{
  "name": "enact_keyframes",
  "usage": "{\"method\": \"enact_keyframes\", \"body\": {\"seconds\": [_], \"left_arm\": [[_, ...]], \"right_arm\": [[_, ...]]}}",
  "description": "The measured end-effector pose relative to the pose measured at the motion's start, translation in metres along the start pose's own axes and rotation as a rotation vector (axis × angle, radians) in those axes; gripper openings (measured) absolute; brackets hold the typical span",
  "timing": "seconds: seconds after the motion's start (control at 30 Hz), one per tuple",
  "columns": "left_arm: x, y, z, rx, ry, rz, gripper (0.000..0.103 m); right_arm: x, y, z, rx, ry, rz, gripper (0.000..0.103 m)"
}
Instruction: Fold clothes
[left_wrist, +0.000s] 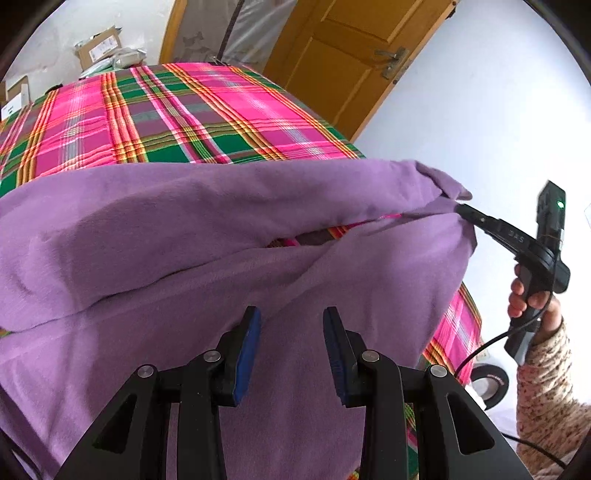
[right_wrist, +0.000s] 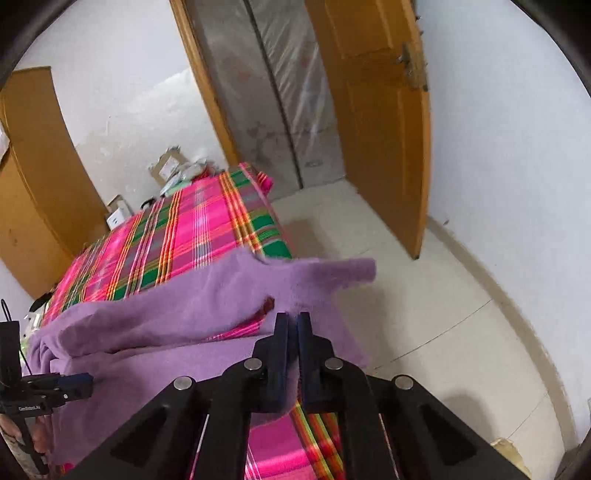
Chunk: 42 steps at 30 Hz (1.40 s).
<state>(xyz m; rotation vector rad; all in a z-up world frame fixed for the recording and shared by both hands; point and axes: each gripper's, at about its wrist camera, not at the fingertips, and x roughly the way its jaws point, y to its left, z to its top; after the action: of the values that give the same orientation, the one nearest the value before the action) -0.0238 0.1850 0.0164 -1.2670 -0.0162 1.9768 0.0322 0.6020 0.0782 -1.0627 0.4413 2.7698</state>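
Observation:
A purple fleece garment (left_wrist: 207, 221) lies in loose folds on a surface covered with a pink and green plaid cloth (left_wrist: 177, 110). My left gripper (left_wrist: 291, 317) stands open just above the garment's near part, with a clear gap between its blue pads (left_wrist: 247, 354). My right gripper (right_wrist: 293, 318) is shut on the garment (right_wrist: 192, 302) at its right edge, with purple cloth pinched between the jaws. In the left wrist view the right gripper (left_wrist: 461, 209) holds that edge lifted, past the side of the plaid surface. The left gripper (right_wrist: 79, 384) shows at the garment's left end.
An orange wooden door (right_wrist: 376, 122) stands open beyond the far corner of the plaid surface. Cardboard boxes (left_wrist: 98, 46) sit behind the far end. A roll of tape (left_wrist: 489, 384) lies on the pale floor, near a hand in a speckled sleeve (left_wrist: 543, 373).

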Motion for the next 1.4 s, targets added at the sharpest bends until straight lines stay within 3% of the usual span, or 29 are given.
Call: {"method": "enact_keyframes", "body": {"seconds": [0.13,0.3,0.53,0.77,1.0,1.27,1.4], "left_arm": [[-0.015,0.002,-0.008,-0.010,-0.022,0.007,0.036],[-0.047,0.020,-0.027,-0.048,-0.071,0.048,0.036],[-0.112,0.064,-0.075,-0.185,-0.177,0.156,0.036],[-0.177,0.115,-0.151,-0.377,-0.258,0.319,0.036],[-0.220,0.154,-0.217,-0.545,-0.307,0.437,0.036],[-0.249,0.181,-0.263,-0.709,-0.380,0.469,0.036],[-0.255,0.194,-0.280,-0.791,-0.413,0.409,0.036]], "right_arm": [[-0.014,-0.002,-0.010,-0.028,-0.026,-0.125,0.000],[-0.020,-0.003,-0.025,-0.019,-0.001,-0.131,0.000],[-0.018,0.030,-0.062,-0.034,0.052,0.006,0.003],[-0.014,0.077,-0.101,-0.056,0.118,0.136,0.026],[-0.021,0.129,-0.121,-0.135,0.132,0.282,0.031],[-0.027,0.190,-0.150,-0.282,0.195,0.423,0.031],[-0.030,0.209,-0.164,-0.350,0.190,0.428,0.036]]}}
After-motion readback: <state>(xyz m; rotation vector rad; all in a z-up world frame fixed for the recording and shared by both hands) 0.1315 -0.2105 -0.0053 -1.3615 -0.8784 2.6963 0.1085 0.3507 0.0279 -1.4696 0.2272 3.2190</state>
